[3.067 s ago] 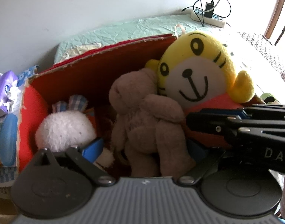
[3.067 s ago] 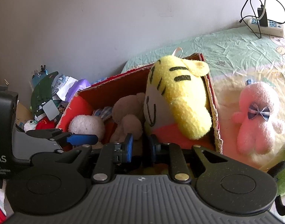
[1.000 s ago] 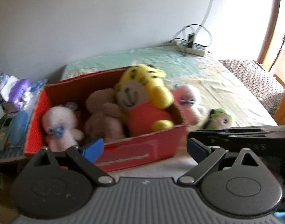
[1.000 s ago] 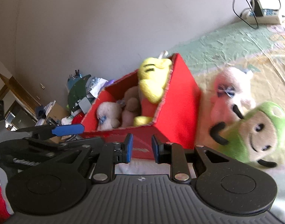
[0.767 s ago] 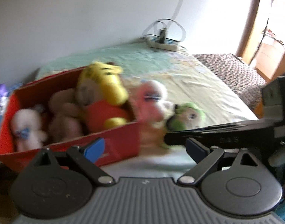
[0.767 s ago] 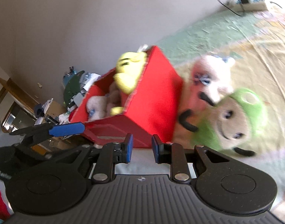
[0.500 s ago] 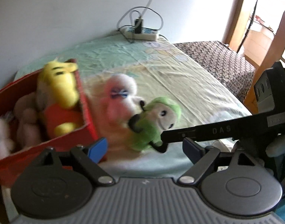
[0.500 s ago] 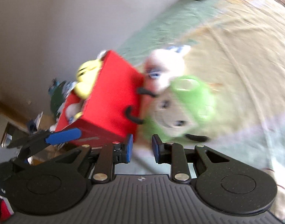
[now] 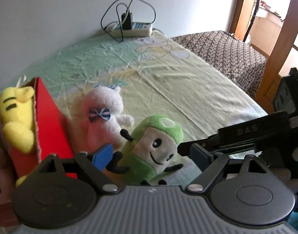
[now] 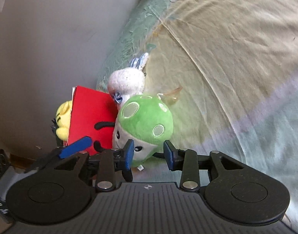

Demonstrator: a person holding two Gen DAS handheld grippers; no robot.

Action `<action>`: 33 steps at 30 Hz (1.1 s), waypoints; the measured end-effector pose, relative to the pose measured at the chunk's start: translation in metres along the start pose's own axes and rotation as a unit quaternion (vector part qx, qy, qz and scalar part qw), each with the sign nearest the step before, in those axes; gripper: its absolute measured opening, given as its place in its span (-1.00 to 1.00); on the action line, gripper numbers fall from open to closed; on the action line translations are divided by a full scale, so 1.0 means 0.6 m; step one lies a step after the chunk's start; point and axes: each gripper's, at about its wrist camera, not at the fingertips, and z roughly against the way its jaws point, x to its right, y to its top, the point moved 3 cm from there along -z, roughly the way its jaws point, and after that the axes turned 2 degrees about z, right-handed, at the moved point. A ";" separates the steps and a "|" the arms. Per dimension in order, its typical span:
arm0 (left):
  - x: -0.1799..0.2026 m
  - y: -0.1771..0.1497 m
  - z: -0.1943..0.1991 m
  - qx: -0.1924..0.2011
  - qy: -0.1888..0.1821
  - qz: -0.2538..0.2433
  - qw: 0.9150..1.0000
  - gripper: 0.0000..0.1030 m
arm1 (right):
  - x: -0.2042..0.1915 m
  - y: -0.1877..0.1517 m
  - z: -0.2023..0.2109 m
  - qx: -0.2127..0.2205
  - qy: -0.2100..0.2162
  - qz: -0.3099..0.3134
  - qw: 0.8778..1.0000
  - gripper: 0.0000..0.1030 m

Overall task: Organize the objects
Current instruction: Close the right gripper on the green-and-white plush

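Green plush (image 10: 145, 120) lies between the opening right claw (image 10: 149, 154) pads, beside red box (image 10: 90, 113).

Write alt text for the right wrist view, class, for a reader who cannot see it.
The right tool, jaws opening, points at a green mushroom-capped plush toy lying on a bedsheet. The toy leans on a red box, a white plush with a blue bow behind it.
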 end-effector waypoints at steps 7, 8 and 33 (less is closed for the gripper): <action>-0.013 0.013 -0.035 -0.017 -0.002 0.000 1.000 0.71 | 0.001 0.022 -0.026 -0.004 0.012 -0.010 1.000 -0.08; -0.018 0.015 -0.038 -0.017 -0.002 0.005 1.000 0.71 | 0.001 0.026 -0.029 -0.004 0.015 -0.012 1.000 -0.08; -0.041 0.025 -0.084 -0.057 -0.046 0.065 0.995 0.61 | 0.000 0.063 -0.080 -0.039 0.053 -0.045 0.997 0.16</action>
